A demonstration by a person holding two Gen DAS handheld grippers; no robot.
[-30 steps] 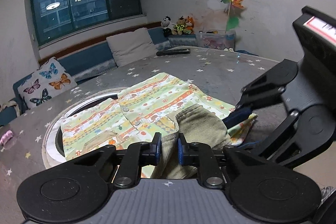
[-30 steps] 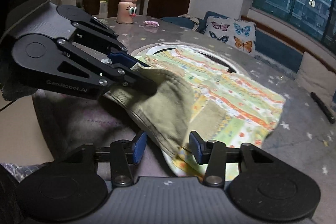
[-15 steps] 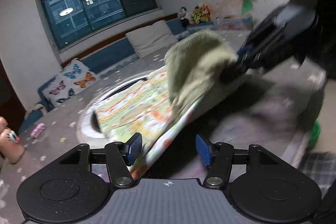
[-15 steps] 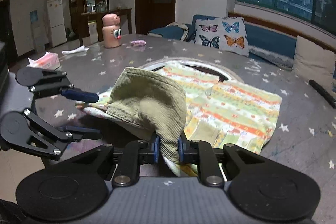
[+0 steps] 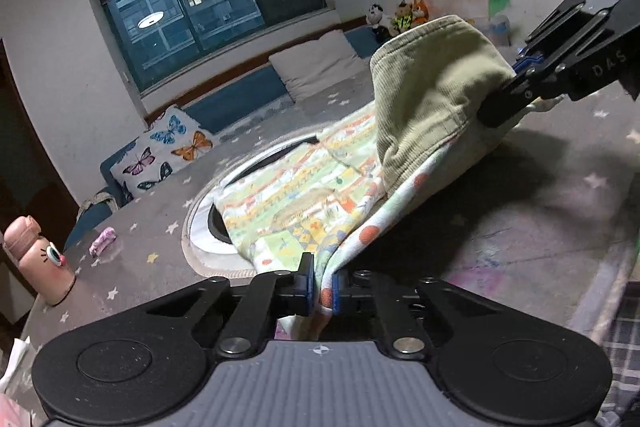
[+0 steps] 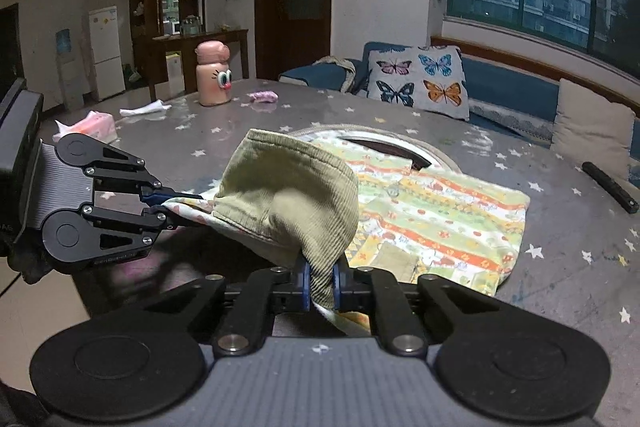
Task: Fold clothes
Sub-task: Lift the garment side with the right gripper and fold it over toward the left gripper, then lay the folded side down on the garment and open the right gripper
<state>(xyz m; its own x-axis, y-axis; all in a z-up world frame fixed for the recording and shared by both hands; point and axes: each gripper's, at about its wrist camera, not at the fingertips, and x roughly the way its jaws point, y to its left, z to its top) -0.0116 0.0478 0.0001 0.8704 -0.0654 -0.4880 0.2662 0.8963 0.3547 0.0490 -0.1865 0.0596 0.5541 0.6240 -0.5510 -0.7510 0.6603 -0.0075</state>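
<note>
Over the starry table (image 6: 560, 287), both tongs pinch the raised patterned garment's (image 6: 440, 219) edge.

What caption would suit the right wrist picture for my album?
Right gripper and left gripper pinch a patterned baby garment, lifting its olive corduroy collar above the star-print table.
</note>
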